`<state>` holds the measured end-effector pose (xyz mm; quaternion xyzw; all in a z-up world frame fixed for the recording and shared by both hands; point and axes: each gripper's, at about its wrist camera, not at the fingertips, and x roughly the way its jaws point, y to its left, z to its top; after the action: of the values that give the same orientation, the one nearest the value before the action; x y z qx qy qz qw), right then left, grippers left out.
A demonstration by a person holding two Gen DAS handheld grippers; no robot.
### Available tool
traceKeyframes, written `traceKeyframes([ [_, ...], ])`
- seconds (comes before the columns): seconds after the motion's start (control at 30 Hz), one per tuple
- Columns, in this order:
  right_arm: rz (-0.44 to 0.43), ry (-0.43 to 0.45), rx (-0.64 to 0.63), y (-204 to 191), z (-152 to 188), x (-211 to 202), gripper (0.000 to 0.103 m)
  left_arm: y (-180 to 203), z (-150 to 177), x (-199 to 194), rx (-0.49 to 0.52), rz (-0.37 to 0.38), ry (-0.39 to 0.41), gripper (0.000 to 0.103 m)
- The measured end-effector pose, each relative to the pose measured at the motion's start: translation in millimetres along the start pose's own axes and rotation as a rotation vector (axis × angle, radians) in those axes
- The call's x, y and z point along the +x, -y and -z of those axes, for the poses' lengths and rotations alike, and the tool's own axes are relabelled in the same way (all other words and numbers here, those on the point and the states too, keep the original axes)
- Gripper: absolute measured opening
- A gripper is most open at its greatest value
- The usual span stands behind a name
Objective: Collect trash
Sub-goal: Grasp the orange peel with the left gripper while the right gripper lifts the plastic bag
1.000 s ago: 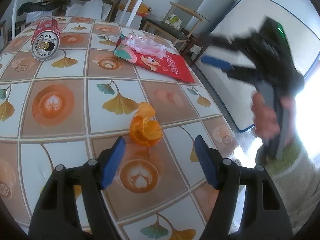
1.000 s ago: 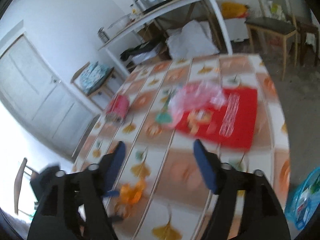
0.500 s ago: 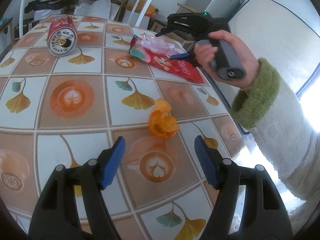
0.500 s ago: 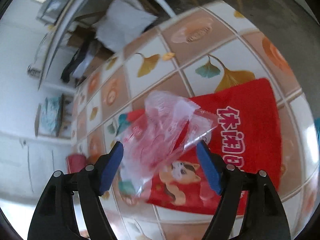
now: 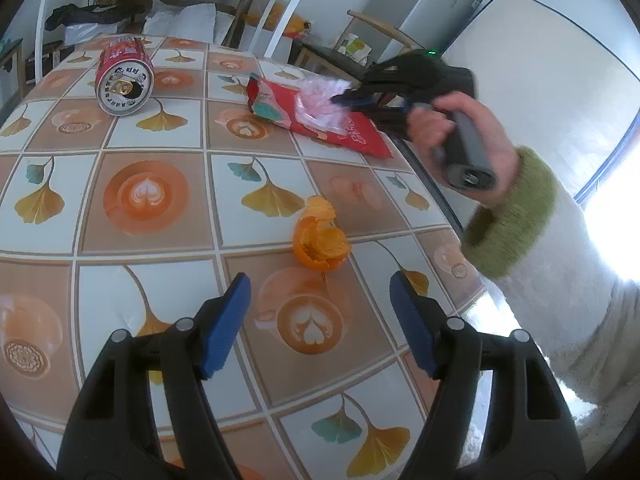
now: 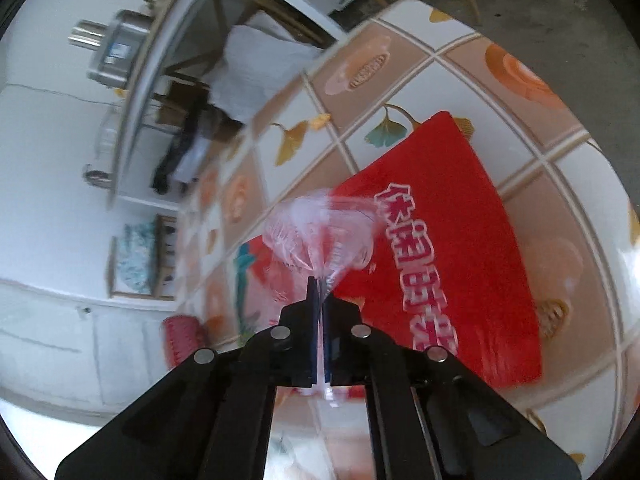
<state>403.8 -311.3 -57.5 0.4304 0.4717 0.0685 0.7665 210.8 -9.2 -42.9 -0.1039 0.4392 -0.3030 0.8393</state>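
Clear plastic wrapper point(image 6: 320, 236) pinched in right jaws.

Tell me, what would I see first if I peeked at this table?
You'd spot the right tongs pinched shut on a crinkly clear plastic wrapper lying on a bright red snack bag at the table's far right edge. Nearer, a curled orange peel sits just ahead of the open left tongs. A red can lies tipped on its side at the far left.
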Motion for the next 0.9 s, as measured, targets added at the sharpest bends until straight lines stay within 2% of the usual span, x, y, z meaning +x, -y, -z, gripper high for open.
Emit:
traceKeyframes([
  [0.1, -0.078, -0.015, 0.01, 11.4, 16.7, -24.6, 0.002, 1.0, 0.1, 2.8, 0.003, 0.001, -0.001, 0.068],
  [0.3, -0.163, -0.034, 0.027, 45.8, 52.6, -77.6, 0.002, 3.8, -4.6, 16.2, 0.003, -0.022, -0.017, 0.068],
  [0.43, -0.214, -0.053, 0.069, 80.3, 86.9, -109.9, 0.002, 14.0, -12.9, 30.4, 0.059, -0.118, -0.027, 0.067],
  [0.5, -0.215, -0.061, 0.098, 97.7, 102.2, -120.3, 0.002, 19.5, -14.8, 38.9, 0.099, -0.179, -0.036, 0.066],
  [0.57, -0.21, -0.07, 0.127, 115.0, 117.8, -127.9, 0.002, 22.5, -15.7, 43.9, 0.131, -0.21, -0.038, 0.064],
  [0.67, -0.203, -0.08, 0.155, 132.5, 134.1, -133.7, 0.002, 24.4, -16.8, 47.1, 0.153, -0.236, -0.032, 0.051],
  [0.73, -0.208, -0.079, 0.166, 140.5, 141.5, -137.8, 0.002, 24.3, -16.6, 47.7, 0.152, -0.21, -0.033, 0.035],
  [0.8, -0.216, -0.07, 0.168, 144.6, 145.0, -142.0, 0.002, 25.7, -16.6, 49.2, 0.147, -0.194, -0.037, 0.028],
  [0.9, -0.238, -0.054, 0.176, 148.9, 142.8, -148.7, 0.002, 32.6, -15.4, 48.2, 0.175, -0.218, -0.026, 0.02],
])
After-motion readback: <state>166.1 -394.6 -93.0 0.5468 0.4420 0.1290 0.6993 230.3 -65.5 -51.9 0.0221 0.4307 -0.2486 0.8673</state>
